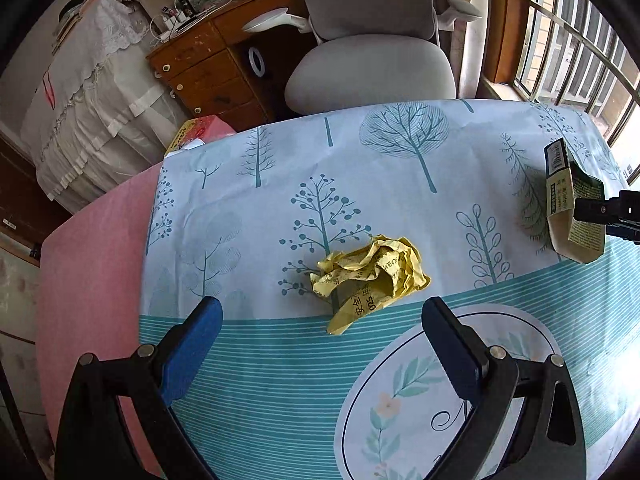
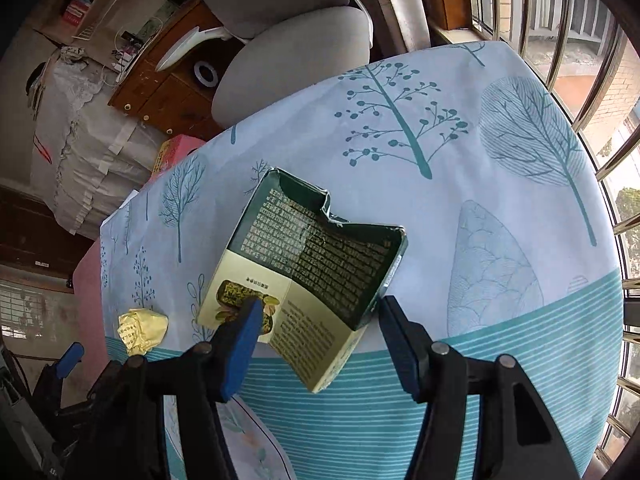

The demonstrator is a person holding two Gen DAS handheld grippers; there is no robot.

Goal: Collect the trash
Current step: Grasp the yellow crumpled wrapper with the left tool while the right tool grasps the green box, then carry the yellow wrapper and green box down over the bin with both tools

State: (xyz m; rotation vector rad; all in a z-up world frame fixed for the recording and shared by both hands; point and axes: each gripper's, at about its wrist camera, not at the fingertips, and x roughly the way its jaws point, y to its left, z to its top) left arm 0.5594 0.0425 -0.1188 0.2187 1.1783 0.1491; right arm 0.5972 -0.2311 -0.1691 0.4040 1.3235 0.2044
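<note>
A crumpled yellow paper (image 1: 370,274) lies on the tree-patterned tablecloth (image 1: 400,168), just beyond the fingertips of my left gripper (image 1: 322,306), which stands open and empty. A crushed green and cream carton (image 2: 308,276) rests tilted on the cloth to the right. My right gripper (image 2: 320,303) is open and straddles its near end: the left fingertip (image 2: 250,314) overlaps the printed face and the right one sits beside the carton's corner. In the left wrist view the carton (image 1: 568,200) shows at the right edge with a right finger against it. The yellow paper (image 2: 140,330) appears small at the lower left of the right wrist view.
A grey office chair (image 1: 368,72) stands behind the table's far edge. Left of it are wooden drawers (image 1: 208,72) and a pink tissue box (image 1: 200,132). A barred window (image 1: 568,48) runs along the right. Bare pink table (image 1: 92,280) shows left of the cloth.
</note>
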